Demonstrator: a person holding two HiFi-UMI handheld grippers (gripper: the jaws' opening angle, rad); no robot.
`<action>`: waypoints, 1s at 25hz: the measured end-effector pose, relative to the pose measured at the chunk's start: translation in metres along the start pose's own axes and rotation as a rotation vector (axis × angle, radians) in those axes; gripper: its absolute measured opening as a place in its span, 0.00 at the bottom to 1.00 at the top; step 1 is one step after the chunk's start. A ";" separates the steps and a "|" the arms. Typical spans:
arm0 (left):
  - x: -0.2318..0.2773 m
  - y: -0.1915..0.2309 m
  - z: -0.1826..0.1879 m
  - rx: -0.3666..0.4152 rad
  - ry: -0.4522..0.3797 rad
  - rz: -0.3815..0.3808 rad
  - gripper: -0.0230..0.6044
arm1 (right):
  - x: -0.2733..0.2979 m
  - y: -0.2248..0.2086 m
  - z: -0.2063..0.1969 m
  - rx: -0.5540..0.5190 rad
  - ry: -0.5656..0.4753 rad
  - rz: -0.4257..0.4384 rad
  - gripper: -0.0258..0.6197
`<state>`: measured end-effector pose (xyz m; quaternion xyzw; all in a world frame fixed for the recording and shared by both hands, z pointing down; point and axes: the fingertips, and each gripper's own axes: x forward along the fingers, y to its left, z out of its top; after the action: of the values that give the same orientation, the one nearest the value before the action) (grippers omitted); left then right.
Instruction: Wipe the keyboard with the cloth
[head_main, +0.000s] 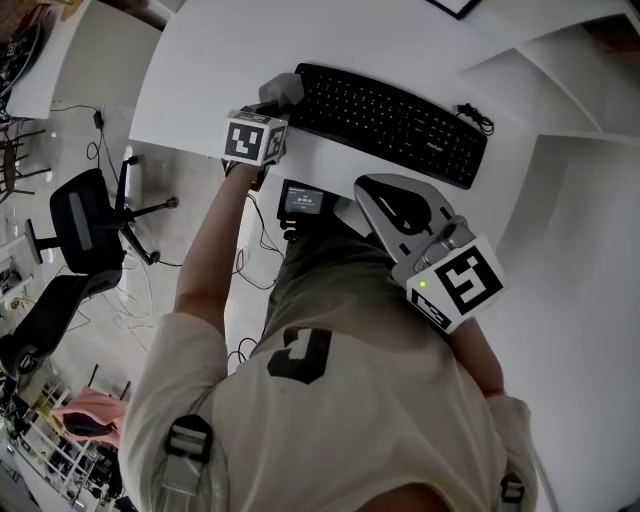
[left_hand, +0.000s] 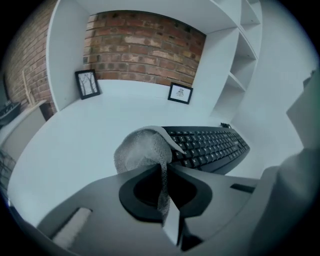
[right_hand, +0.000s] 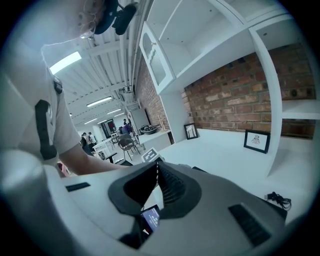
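Note:
A black keyboard (head_main: 390, 120) lies slantwise on the white desk (head_main: 200, 70). My left gripper (head_main: 276, 105) hovers at the keyboard's left end, shut on a grey mesh cloth (head_main: 283, 90). In the left gripper view the cloth (left_hand: 142, 150) bulges out from between the jaws of this gripper (left_hand: 164, 170) and drapes over the nearest corner of the keyboard (left_hand: 210, 147). My right gripper (head_main: 362, 186) is held off the desk's front edge, below the keyboard's middle. In its own view the right gripper (right_hand: 157, 170) is shut with nothing between the jaws.
Two small framed pictures (left_hand: 88, 83) (left_hand: 180, 93) stand at the back against a brick wall (left_hand: 145, 50). White shelves (left_hand: 240, 60) rise on the right. The keyboard's coiled cable (head_main: 470, 115) lies at its right end. An office chair (head_main: 85, 225) stands on the floor to the left.

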<state>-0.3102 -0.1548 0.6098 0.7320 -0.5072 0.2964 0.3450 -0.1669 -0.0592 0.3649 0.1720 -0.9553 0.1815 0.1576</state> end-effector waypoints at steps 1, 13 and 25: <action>0.001 0.001 0.001 -0.057 -0.012 -0.002 0.05 | -0.005 -0.001 -0.001 0.002 -0.004 0.002 0.05; 0.001 -0.014 0.004 -0.227 -0.042 0.029 0.05 | -0.056 -0.022 -0.005 0.037 -0.067 -0.043 0.05; 0.003 -0.030 -0.003 -0.309 -0.060 0.062 0.05 | -0.094 -0.026 -0.011 0.044 -0.100 -0.094 0.05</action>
<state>-0.2812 -0.1463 0.6077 0.6627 -0.5792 0.2035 0.4289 -0.0706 -0.0523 0.3483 0.2289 -0.9487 0.1859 0.1140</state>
